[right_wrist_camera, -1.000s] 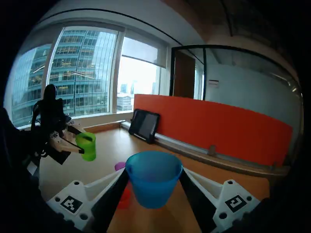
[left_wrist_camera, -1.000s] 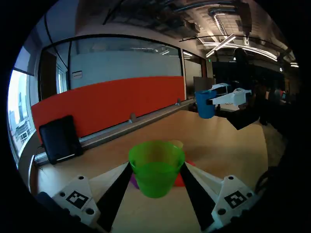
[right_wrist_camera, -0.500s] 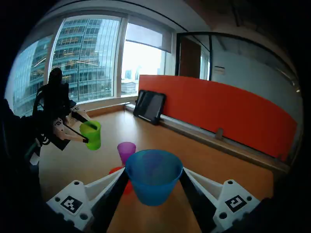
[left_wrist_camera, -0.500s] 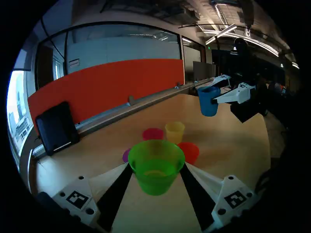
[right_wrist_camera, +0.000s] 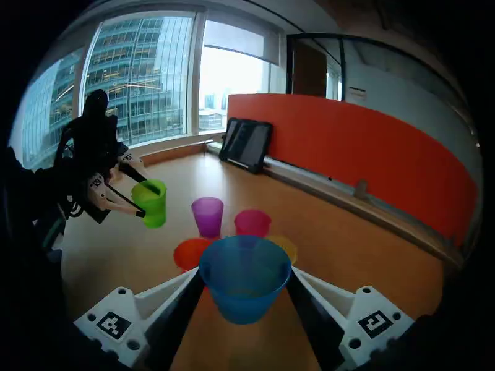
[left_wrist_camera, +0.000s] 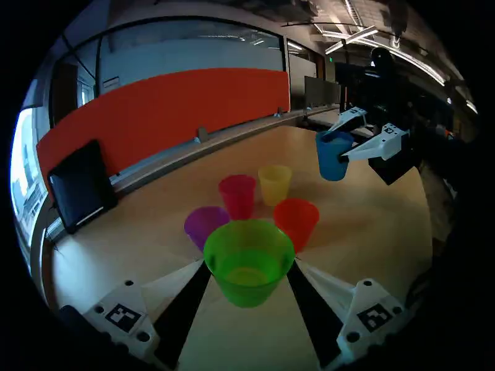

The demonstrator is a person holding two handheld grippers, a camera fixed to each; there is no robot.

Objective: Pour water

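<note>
My left gripper (left_wrist_camera: 249,275) is shut on a green cup (left_wrist_camera: 249,261) held above the wooden table (left_wrist_camera: 371,222); the same green cup (right_wrist_camera: 150,202) appears at the left of the right gripper view. My right gripper (right_wrist_camera: 245,287) is shut on a blue cup (right_wrist_camera: 245,277), which hangs at the far right as the blue cup (left_wrist_camera: 331,154) in the left gripper view. Both held cups are upright. On the table between them stand a purple cup (left_wrist_camera: 206,224), a pink cup (left_wrist_camera: 237,195), a yellow cup (left_wrist_camera: 275,183) and an orange-red cup (left_wrist_camera: 296,221).
A dark tablet (left_wrist_camera: 79,184) leans against the orange partition (left_wrist_camera: 161,111) at the table's far edge. Large windows (right_wrist_camera: 142,80) lie behind the left gripper in the right gripper view. A person's dark sleeve (right_wrist_camera: 37,198) holds that gripper.
Both grippers have tipped downward and come closer to the table, bringing the cluster of cups on the table into view. Each cup stays gripped and upright.
</note>
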